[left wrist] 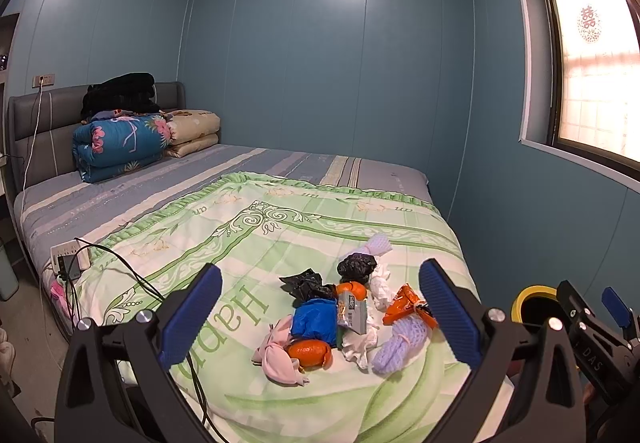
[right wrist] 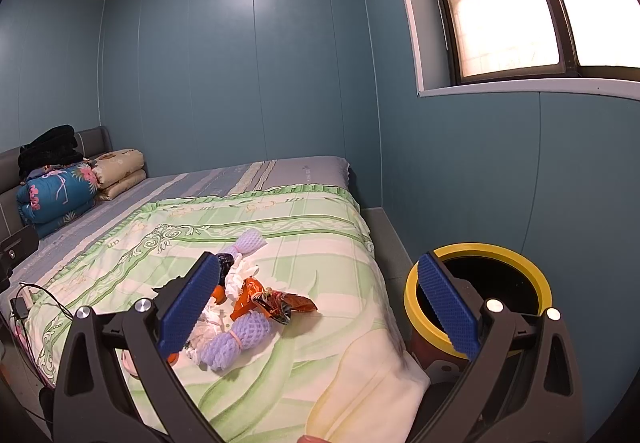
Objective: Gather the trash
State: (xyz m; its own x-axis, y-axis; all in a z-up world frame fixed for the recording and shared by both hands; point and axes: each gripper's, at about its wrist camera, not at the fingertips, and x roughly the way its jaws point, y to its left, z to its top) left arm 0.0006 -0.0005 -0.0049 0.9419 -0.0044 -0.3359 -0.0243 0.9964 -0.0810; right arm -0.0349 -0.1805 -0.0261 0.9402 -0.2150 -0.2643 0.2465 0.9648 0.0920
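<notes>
Trash pile (left wrist: 336, 315) on the green quilt (left wrist: 248, 243), near the bed's foot edge and toward its window-side corner. Both the left hand-held gripper (left wrist: 320, 315) and right hand-held gripper (right wrist: 316, 307) stand fully open and empty. The pile lies ahead of the left; the yellow-rimmed bin (right wrist: 478, 283) stands beside the bed, nearer the right.

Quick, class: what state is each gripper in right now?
Left gripper: open, holding nothing.
Right gripper: open, holding nothing.
</notes>
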